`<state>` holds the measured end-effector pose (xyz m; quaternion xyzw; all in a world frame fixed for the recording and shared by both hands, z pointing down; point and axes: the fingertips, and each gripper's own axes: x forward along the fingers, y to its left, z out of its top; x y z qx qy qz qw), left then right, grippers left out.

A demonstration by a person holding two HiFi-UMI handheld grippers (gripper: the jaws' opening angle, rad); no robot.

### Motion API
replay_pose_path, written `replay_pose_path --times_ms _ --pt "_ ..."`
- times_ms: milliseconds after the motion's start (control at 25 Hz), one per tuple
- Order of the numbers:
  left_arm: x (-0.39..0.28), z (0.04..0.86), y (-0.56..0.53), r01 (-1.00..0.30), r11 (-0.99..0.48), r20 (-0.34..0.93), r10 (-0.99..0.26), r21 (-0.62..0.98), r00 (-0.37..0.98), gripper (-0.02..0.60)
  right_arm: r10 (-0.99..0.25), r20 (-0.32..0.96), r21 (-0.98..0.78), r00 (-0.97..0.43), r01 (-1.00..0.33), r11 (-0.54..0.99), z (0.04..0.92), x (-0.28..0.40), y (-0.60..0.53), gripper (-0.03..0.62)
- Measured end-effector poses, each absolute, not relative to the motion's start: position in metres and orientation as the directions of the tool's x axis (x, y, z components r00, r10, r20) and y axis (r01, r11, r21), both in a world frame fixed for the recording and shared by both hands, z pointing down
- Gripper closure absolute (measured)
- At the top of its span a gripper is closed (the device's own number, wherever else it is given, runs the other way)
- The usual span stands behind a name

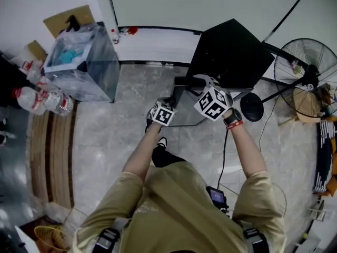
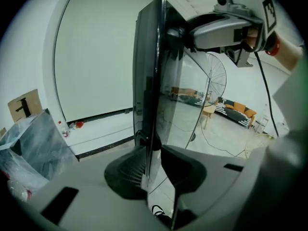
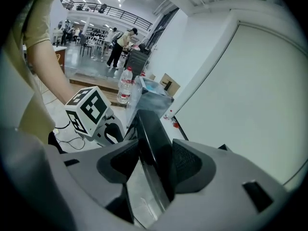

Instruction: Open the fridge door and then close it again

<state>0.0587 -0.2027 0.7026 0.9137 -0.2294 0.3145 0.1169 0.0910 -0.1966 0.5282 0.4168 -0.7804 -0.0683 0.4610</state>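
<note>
From above, the black fridge [image 1: 231,51] stands by the white wall, and its glass door [image 1: 185,109] is swung out toward me. My left gripper [image 1: 168,102] is shut on the door's free edge. In the left gripper view the dark door frame [image 2: 148,81] runs up from between the pads [image 2: 126,170]. My right gripper [image 1: 204,83] clamps the door's upper edge, nearer the fridge body. The black frame [image 3: 150,129] sits between its ribbed pads [image 3: 186,163]. Each gripper shows in the other's view: the right gripper [image 2: 179,32] at the door's top, the left gripper [image 3: 114,132] lower down.
A clear bin lined with plastic [image 1: 84,62] stands left of the fridge, with water bottles [image 1: 45,100] and a cardboard box [image 1: 67,19] nearby. A standing fan [image 1: 308,75] and its round base [image 1: 251,108] are at the right. A cable [image 1: 225,152] trails on the marble floor.
</note>
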Motion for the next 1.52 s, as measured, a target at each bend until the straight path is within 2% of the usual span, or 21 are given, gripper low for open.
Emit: replay_pose_path --times_ms 600,1120,1520 --pt "0.093 0.703 -0.278 -0.41 -0.909 0.654 -0.265 0.075 0.708 0.483 -0.742 0.657 0.464 -0.138 -0.701 0.541 0.524 0.123 -0.262 0.381" --pt "0.132 0.706 -0.329 -0.32 -0.945 0.663 -0.195 0.072 0.723 0.48 -0.745 0.661 0.448 -0.09 -0.749 0.488 0.524 0.159 -0.306 0.401" --pt "0.155 0.707 -0.362 -0.31 -0.949 0.677 -0.195 0.051 0.709 0.479 -0.752 0.658 0.446 -0.035 -0.787 0.427 0.523 0.186 -0.335 0.401"
